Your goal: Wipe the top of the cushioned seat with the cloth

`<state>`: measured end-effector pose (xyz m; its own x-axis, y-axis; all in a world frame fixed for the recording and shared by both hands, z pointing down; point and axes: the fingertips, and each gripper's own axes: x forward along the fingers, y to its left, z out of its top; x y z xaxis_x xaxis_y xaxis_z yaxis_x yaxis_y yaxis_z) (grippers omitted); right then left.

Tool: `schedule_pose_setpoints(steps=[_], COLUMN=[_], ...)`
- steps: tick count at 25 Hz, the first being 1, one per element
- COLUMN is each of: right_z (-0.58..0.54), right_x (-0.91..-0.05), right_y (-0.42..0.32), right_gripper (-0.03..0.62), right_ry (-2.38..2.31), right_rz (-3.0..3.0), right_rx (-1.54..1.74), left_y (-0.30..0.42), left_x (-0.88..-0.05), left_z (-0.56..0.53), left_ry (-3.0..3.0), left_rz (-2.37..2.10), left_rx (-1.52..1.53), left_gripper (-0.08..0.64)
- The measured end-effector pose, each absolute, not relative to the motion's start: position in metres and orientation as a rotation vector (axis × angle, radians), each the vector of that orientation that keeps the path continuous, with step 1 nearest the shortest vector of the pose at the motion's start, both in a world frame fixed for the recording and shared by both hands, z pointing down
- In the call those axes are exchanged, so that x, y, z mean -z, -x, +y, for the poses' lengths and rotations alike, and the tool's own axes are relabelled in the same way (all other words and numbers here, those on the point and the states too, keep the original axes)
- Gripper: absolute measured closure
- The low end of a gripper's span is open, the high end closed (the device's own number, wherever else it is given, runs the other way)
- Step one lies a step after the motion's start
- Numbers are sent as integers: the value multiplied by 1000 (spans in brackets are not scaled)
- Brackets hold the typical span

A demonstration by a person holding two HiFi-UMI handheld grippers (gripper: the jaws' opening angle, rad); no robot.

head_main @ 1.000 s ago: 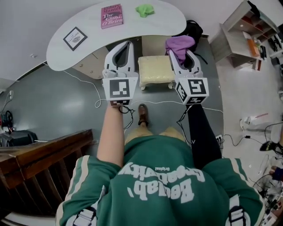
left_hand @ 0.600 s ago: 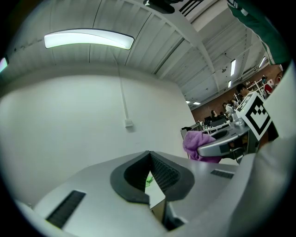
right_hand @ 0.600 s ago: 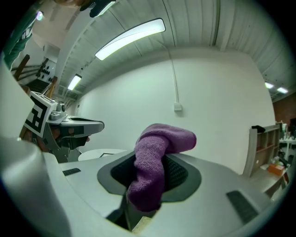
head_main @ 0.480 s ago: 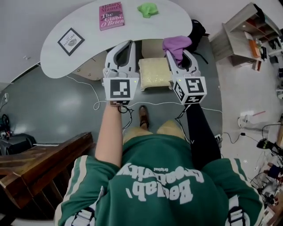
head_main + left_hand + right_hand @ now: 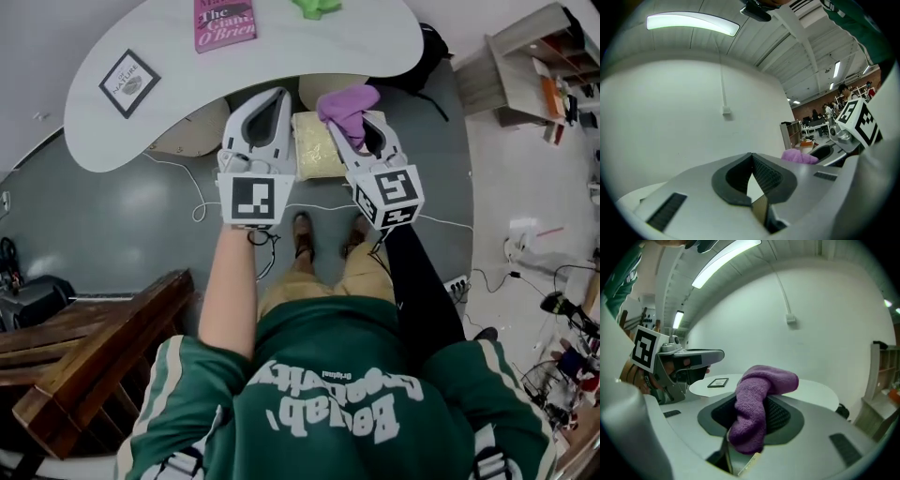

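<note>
The cushioned seat (image 5: 317, 150) is a small cream stool on the floor, seen in the head view between my two grippers, partly under the white table. My right gripper (image 5: 353, 120) is shut on a purple cloth (image 5: 345, 105), held above the seat's right side; the cloth (image 5: 758, 399) bulges out of the jaws in the right gripper view. My left gripper (image 5: 274, 98) is shut with nothing in it, left of the seat. In the left gripper view the left gripper (image 5: 752, 176) points at a white wall.
A curved white table (image 5: 169, 94) stands beyond the seat with a pink book (image 5: 223, 22), a framed card (image 5: 128, 82) and a green cloth (image 5: 317, 6). Cables (image 5: 192, 202) lie on the grey floor. A wooden railing (image 5: 94, 347) is at left, shelves (image 5: 534, 56) at right.
The person has stepped nearer the seat. My right gripper with the purple cloth has swung left, over the seat's right part. The left gripper holds about the same place.
</note>
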<state>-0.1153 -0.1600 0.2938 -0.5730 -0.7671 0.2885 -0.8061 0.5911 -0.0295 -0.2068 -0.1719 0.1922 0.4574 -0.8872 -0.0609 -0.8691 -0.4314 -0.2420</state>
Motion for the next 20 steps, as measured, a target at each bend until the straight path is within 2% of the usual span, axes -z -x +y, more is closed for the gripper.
schedule_pose_setpoints(steps=[5,11,20], right_z=[-182,-212,-239], right_x=[-357,-430,-538], right_y=[119,127,133], right_gripper=[431,431,426], right_ry=[-1213,-1080,-1015], right_rz=[-2585,-2528,-2394], right_rx=[-431,-427,-597], left_y=[208,202,220], left_x=[-235,-285,-350], left_z=[-196,-228,-246], left_ry=[2446,2418,2423], left_rz=[1599,1666,1774], left_rx=[190,248,301], left_gripper=[545,545,543])
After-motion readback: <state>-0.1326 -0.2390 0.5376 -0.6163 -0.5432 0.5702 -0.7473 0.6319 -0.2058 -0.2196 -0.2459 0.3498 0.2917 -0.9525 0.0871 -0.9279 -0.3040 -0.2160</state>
